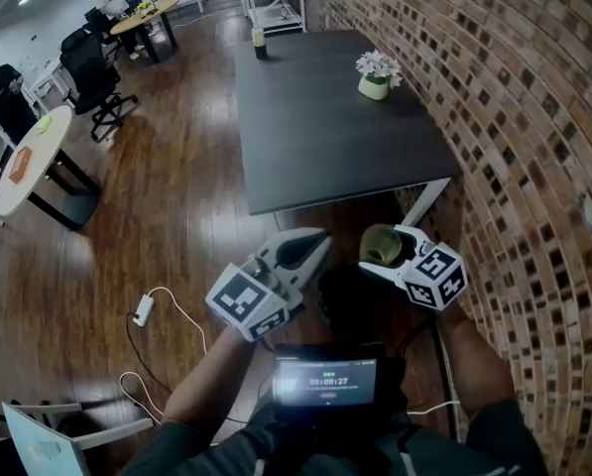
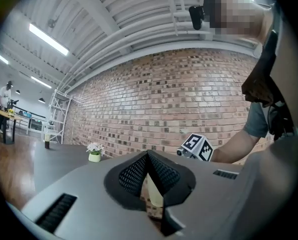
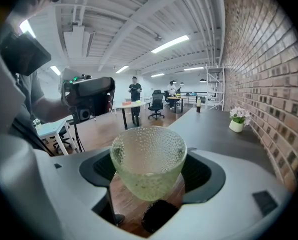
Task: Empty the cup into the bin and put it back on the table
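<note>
**One green cup, held off the bench**

One cup [image 3: 149, 156], of pale green glass, dimpled all over, round and bowl-shaped, wider at the rim. Grasped by the right hand-held gripper [image 3: 151, 176], one wide-spread jaw on each side of the glass wall. Held in the air, off the bench [image 1: 325, 137], just in front of its near edge and close to the brick wall [image 1: 533, 117]. Appears empty, though hard to tell through the glass.

Directly under the cup, one dark round shape [image 3: 158, 215], too dark to name.

Two hand-held grippers in all, both grey and smooth, each with one cube of black-and-white square markers. Left hand-held gripper [image 2: 148, 159] clenched, black ribbed pads meeting at the tips, grasping nothing, just beside the right one.

One bench, rectangular, with dark matte top and pale legs. On it, far from the cup, one small pale green pot [image 1: 375, 87] with white flowers near the wall side, and one dark bottle [image 1: 259, 43] at the far end.

Below, glossy brown wooden floor [image 1: 177, 216] in planks.
</note>
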Demonstrator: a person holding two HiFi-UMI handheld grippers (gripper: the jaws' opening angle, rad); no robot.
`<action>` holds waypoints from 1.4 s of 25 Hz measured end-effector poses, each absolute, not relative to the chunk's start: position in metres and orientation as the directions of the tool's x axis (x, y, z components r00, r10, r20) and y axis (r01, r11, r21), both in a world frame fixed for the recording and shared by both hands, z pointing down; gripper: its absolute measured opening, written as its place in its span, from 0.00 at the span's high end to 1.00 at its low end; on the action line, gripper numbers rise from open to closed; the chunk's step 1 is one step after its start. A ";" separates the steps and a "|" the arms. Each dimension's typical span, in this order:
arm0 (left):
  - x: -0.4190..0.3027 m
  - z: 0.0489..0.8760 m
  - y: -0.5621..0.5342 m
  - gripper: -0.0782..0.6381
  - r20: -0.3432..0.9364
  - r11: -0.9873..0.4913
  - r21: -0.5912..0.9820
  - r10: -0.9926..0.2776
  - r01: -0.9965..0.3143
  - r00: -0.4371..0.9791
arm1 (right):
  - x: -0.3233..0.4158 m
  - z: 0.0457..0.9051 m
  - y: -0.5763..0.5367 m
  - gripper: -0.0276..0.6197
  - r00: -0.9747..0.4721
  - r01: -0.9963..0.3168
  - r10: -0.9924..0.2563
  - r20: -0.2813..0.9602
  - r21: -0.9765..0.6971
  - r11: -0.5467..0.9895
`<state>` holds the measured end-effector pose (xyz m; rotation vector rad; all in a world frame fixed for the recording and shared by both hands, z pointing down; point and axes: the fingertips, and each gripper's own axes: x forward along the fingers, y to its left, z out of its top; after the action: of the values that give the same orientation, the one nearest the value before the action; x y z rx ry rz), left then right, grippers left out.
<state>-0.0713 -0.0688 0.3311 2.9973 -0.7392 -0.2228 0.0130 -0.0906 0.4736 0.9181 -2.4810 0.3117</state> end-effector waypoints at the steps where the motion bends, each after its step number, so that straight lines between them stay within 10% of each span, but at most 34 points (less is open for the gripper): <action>1: -0.075 0.332 -0.074 0.90 -0.129 -0.878 0.088 -0.478 -0.470 0.869 | 0.013 0.473 -0.095 0.36 -0.659 -0.665 -0.558 0.504 -0.046 0.745; 35: -0.028 0.404 -0.306 0.90 -0.032 -0.502 0.199 -0.862 -0.842 0.506 | 0.122 0.489 -0.347 0.36 -0.717 -0.591 -0.501 0.485 -0.041 0.806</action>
<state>-0.0278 -0.3056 0.4039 2.5868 -1.4754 -0.1900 0.1220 -0.3469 0.4889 0.8142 -2.5325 0.2667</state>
